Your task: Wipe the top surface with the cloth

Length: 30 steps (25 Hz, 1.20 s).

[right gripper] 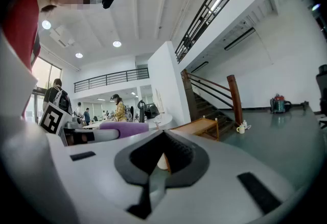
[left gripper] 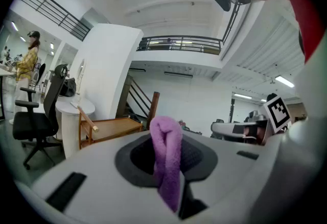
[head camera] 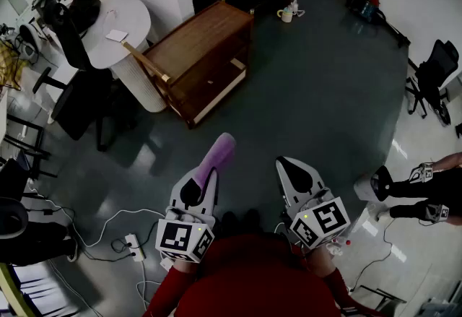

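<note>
1. My left gripper [head camera: 206,177] is closed on the purple cloth [head camera: 219,153]. The cloth is folded into a thick roll that stands out past the jaw tips, pointing forward. Only its lower part is pinched. I think the free end could bend or pull out when I press and drag it on wood, and then the bare jaws would scrape the surface.
2. My right gripper [head camera: 285,166] has its jaws brought together with nothing between them. It is beside the left one, held in front of my body above the floor.
3. Near my feet on the left, a power strip [head camera: 131,242] and a white cable [head camera: 101,225] lie on the dark floor. If I step forward while looking at the cart, I could catch a foot on them.
4. The wooden cart [head camera: 198,37] stands well apart from both grippers, ahead of me and a little to the left. Its top surface is bare and the cloth does not touch it yet. The wiping is not begun, and I must first walk closer.
5. The round white table [head camera: 133,12] stands just beside the cart, on its left. A wide wiping stroke towards that side could knock the cart's handle bar or this table.
</note>
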Motion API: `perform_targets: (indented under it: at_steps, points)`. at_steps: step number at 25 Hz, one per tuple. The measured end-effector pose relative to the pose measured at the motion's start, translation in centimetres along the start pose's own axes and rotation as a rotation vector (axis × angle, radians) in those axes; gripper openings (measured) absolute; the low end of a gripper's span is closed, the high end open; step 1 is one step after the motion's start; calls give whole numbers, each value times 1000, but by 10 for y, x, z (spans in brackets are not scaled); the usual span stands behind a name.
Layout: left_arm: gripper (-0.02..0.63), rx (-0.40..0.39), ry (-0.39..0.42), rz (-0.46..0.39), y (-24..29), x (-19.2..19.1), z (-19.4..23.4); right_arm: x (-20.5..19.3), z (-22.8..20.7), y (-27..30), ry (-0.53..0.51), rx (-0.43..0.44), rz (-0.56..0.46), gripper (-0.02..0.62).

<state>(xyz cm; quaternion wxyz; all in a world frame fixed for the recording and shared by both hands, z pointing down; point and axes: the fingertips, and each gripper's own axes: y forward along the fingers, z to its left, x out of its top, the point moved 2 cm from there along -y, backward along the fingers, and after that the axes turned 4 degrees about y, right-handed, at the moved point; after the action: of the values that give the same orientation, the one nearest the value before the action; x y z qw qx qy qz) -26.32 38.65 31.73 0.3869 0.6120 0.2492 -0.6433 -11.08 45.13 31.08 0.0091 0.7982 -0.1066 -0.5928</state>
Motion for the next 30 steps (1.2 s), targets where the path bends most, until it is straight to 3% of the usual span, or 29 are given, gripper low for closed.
perform_targets:
  at_steps: [14, 30]
  points:
    - [72, 14, 27, -36, 11, 5, 9, 8, -13, 3, -40, -27, -49, 12]
    - [72, 23, -36, -3, 16, -6, 4, 0, -25, -4, 9, -41, -35, 14]
